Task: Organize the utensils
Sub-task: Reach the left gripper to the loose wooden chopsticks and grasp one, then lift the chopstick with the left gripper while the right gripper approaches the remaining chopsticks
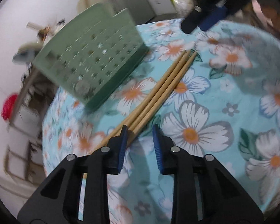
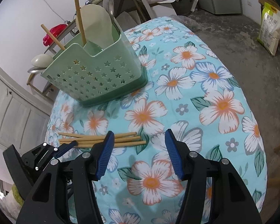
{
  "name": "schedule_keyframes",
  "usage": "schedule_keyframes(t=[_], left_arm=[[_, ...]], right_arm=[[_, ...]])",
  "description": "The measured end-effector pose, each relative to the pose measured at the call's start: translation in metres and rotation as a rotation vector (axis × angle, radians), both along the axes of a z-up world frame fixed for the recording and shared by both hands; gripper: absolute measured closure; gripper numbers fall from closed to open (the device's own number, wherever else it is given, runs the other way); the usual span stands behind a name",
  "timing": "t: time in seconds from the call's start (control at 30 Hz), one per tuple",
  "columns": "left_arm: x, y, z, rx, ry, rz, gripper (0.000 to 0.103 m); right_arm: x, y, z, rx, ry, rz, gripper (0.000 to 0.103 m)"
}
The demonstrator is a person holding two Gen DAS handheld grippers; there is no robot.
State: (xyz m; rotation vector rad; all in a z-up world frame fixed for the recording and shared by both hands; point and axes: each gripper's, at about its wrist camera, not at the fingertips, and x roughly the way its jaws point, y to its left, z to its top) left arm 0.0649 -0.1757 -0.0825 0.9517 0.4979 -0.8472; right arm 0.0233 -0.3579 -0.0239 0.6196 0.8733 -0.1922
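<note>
Reaching for the loose bundle of slim tan bamboo chopsticks (image 1: 166, 85), lying flat on the turquoise floral quilted tablecloth (image 1: 214, 100) just in front of the pale green star-perforated plastic utensil caddy (image 1: 95, 61). Holding the left gripper (image 1: 140, 130) narrowly spread, crowding the near ends against one blue pad and leaving the other clear, so not yet pinching anything. Risking catching only some sticks at their very ends, then fanning, rolling or dropping the rest; also risking snagging the soft cloth. Keeping the right gripper (image 2: 140, 136) spread wider and empty, hovering just beside the bundle. Crowding the caddy already: a pale flat spatula (image 2: 97, 24), a metal spoon (image 2: 110, 1) and an upright wooden stick (image 2: 78, 9), narrowing the entry and probably inviting a tip-over under a sideways push.
</note>
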Motion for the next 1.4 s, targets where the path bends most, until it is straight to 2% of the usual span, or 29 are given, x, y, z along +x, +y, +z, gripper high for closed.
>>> schedule_keyframes(t=[0.07,0.27,0.4,0.47,0.57,0.63,0.73,0.77,0.83,0.9,0.97,1.07,1.13,1.27,1.33,1.4], left_arm=[[-0.001,-0.004,-0.003,0.014,-0.025,-0.024,0.086],[-0.018,-0.005,-0.008,0.089,-0.134,-0.099,0.091],[-0.03,0.003,-0.003,0.111,-0.109,-0.107,0.094],[-0.033,0.009,0.002,0.111,-0.057,-0.106,0.094],[-0.032,0.026,0.011,0.098,0.095,-0.086,0.095],[-0.023,0.04,0.016,0.074,0.26,-0.045,0.095],[-0.004,0.055,0.022,0.036,0.437,0.042,0.094],[0.004,0.061,0.024,0.016,0.505,0.081,0.092],[0.015,0.07,0.028,-0.035,0.619,0.129,0.081],[0.019,0.073,0.033,-0.086,0.659,0.144,0.074],[0.022,0.071,0.038,-0.136,0.697,0.147,0.072],[0.022,0.057,0.039,-0.159,0.674,0.14,0.072],[0.021,0.041,0.037,-0.153,0.622,0.13,0.072],[0.028,0.005,0.03,-0.135,0.605,0.121,0.073],[0.03,-0.007,0.023,-0.115,0.579,0.127,0.079],[0.03,-0.014,0.019,-0.117,0.57,0.127,0.082]], right_arm=[[0.0,0.0,0.0,0.002,-0.002,0.0,0.048],[-0.001,-0.002,0.001,0.003,-0.006,-0.005,0.048],[-0.003,-0.005,0.001,0.003,-0.01,-0.013,0.048],[-0.004,-0.006,0.002,0.003,-0.011,-0.017,0.048],[-0.006,-0.006,0.002,0.002,-0.013,-0.018,0.048],[-0.006,-0.006,0.002,0.004,-0.013,-0.016,0.048],[-0.006,-0.004,0.001,0.01,-0.012,-0.008,0.048],[-0.006,-0.003,0.001,0.014,-0.014,-0.005,0.048],[-0.005,-0.002,0.0,0.027,-0.015,-0.003,0.048],[-0.004,-0.002,-0.001,0.032,-0.013,-0.004,0.048],[-0.004,-0.003,-0.001,0.039,-0.014,-0.005,0.048],[-0.003,-0.003,0.001,0.038,-0.015,-0.008,0.048],[-0.003,-0.003,0.001,0.043,-0.015,-0.009,0.048],[-0.004,-0.003,-0.001,0.062,-0.015,-0.011,0.048],[-0.005,-0.003,-0.001,0.074,-0.013,-0.014,0.048],[-0.007,-0.003,-0.001,0.085,-0.017,-0.015,0.048]])
